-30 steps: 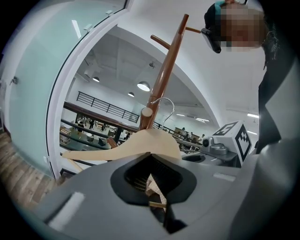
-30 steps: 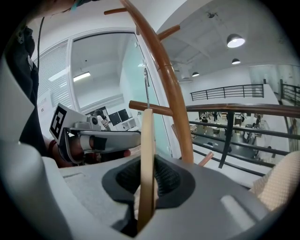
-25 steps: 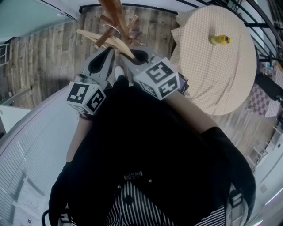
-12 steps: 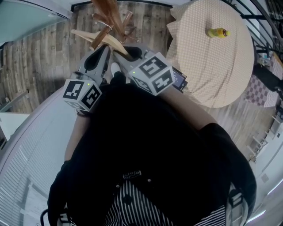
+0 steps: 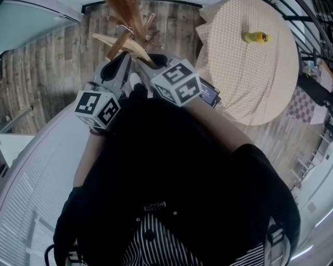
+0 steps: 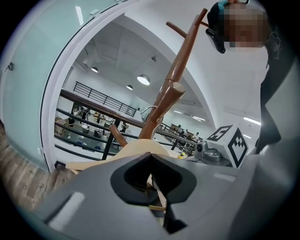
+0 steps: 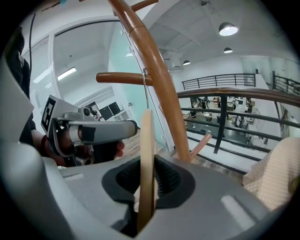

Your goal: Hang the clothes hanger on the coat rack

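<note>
The pale wooden clothes hanger is up against the brown coat rack, below its pegs. My right gripper is shut on one arm of the hanger, which stands edge-on between the pads. My left gripper is closed on the hanger from the other side, with pale wood in the narrow gap of its jaws. The rack's pole and a peg rise just beyond the right gripper. The hanger's wire hook sits near a peg above the left gripper.
A round table with a chequered cloth stands to the right, a yellow object on it. A white curved wall runs at the lower left. Plank floor surrounds the rack's foot. My own dark clothing fills the lower picture.
Both grippers have sunk a little with the hanger beside the rack, and the right gripper's cube has tipped. Both grips look the same.
</note>
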Tool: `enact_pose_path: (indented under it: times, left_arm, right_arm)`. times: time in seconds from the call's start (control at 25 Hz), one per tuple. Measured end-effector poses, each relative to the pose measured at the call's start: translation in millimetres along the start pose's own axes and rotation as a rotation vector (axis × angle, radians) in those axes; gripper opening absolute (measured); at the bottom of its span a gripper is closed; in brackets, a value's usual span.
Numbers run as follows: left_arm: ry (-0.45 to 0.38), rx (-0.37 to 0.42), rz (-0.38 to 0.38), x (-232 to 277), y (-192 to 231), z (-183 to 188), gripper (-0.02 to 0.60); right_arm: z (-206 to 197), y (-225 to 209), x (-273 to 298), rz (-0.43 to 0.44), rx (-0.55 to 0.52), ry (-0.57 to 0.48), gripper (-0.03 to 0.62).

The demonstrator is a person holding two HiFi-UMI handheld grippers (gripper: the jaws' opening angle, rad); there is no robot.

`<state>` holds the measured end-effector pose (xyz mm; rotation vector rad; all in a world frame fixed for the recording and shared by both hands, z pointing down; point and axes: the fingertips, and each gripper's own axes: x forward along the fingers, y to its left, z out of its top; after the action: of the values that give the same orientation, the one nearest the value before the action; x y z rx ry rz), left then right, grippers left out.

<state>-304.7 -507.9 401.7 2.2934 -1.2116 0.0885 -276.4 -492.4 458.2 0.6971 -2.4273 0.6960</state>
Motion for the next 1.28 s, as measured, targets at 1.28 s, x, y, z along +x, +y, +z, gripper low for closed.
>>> enact_pose_path:
  times: [1.28]
  left_arm:
    - [-0.043, 0.040, 0.104, -30, -29, -19, 0.006]
  right_arm:
    - [-22, 1, -3, 0.015, -0.060, 0.013, 0.055]
